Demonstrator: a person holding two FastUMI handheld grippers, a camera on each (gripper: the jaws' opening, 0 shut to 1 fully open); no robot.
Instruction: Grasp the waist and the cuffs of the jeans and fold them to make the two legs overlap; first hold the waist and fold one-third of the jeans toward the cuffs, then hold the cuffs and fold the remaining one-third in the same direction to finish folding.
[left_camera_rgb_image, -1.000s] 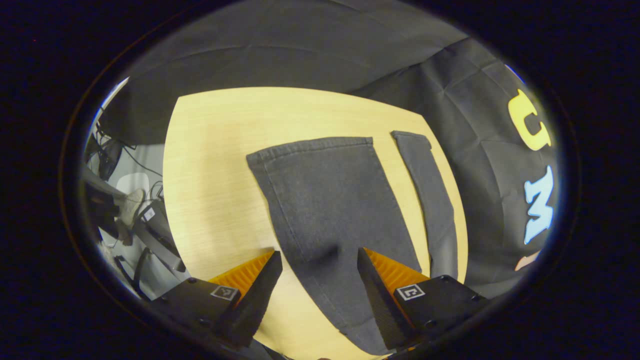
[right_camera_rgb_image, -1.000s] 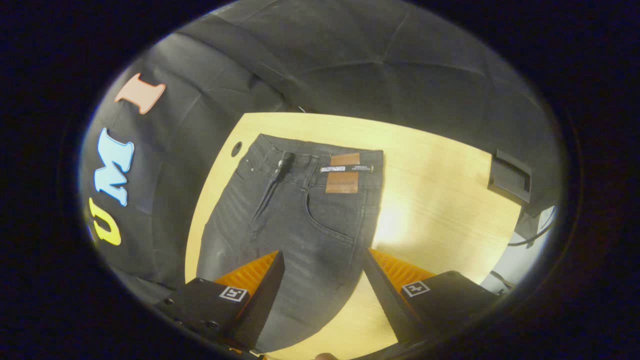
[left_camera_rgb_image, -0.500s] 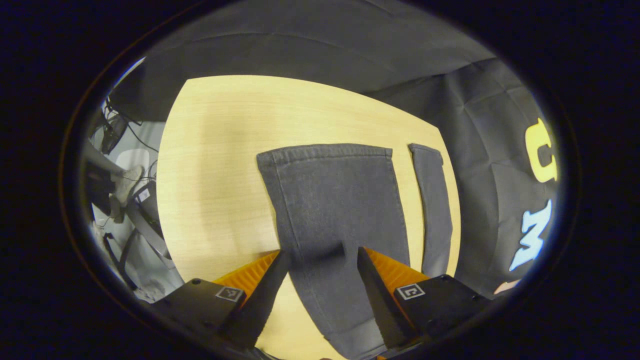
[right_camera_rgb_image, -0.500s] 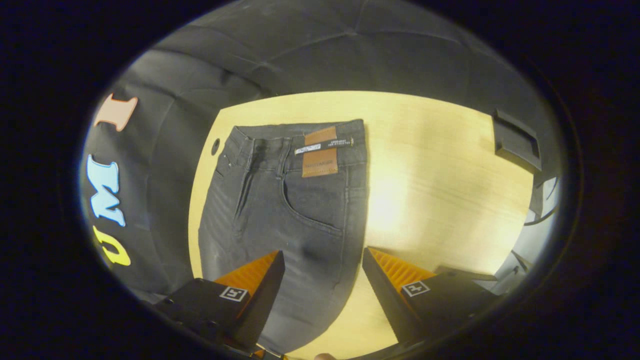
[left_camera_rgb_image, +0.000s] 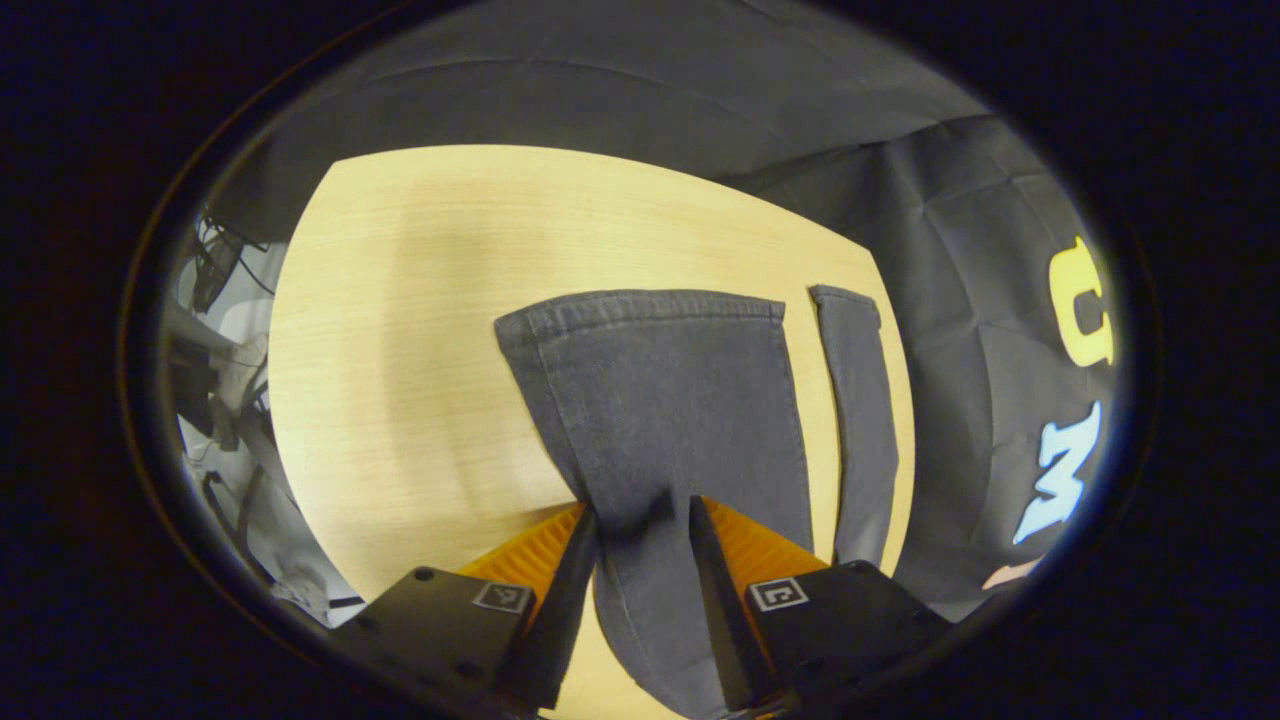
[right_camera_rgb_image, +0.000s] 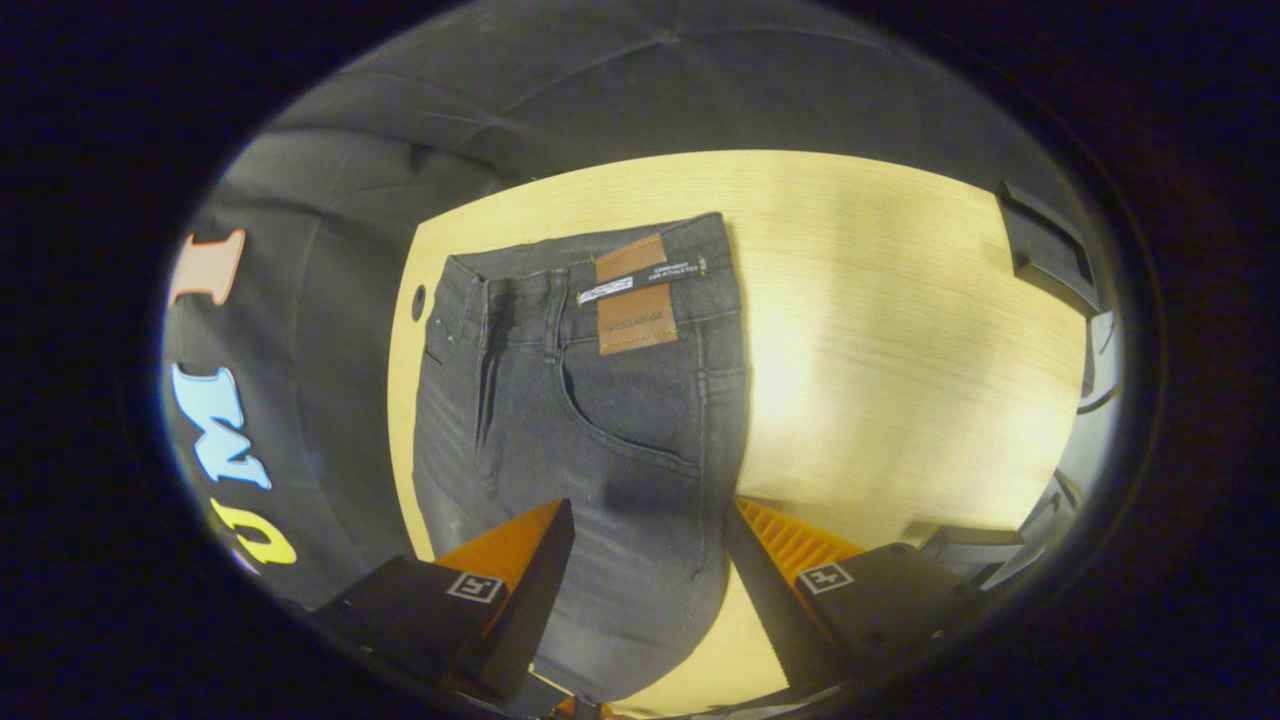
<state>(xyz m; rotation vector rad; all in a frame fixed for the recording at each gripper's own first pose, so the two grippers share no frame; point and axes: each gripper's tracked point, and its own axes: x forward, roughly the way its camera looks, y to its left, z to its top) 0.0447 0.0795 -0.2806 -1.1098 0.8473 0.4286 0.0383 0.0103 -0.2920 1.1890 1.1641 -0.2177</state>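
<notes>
Dark grey jeans (left_camera_rgb_image: 650, 400) lie flat on the light wooden table (left_camera_rgb_image: 400, 350). In the left gripper view both legs run away from me, the near cuff (left_camera_rgb_image: 640, 303) wide and the far leg (left_camera_rgb_image: 855, 400) a narrow strip by the table's right edge. My left gripper (left_camera_rgb_image: 640, 590) is on the near leg, its fingers drawn close with a fold of cloth between them and a gap still showing. The right gripper view shows the waist (right_camera_rgb_image: 600, 265) with a brown patch (right_camera_rgb_image: 635, 310). My right gripper (right_camera_rgb_image: 645, 590) stands open over the thigh below the pocket.
A black box (right_camera_rgb_image: 1050, 260) sits at the table's far right edge in the right gripper view, and a small round hole (right_camera_rgb_image: 418, 302) is beside the waist. Cables and gear (left_camera_rgb_image: 215, 380) lie off the table's left edge. Bare wood (right_camera_rgb_image: 880, 350) stretches beside the jeans.
My left gripper's fingers have drawn much closer together over the near leg. The right gripper has moved forward toward the waist and stayed open.
</notes>
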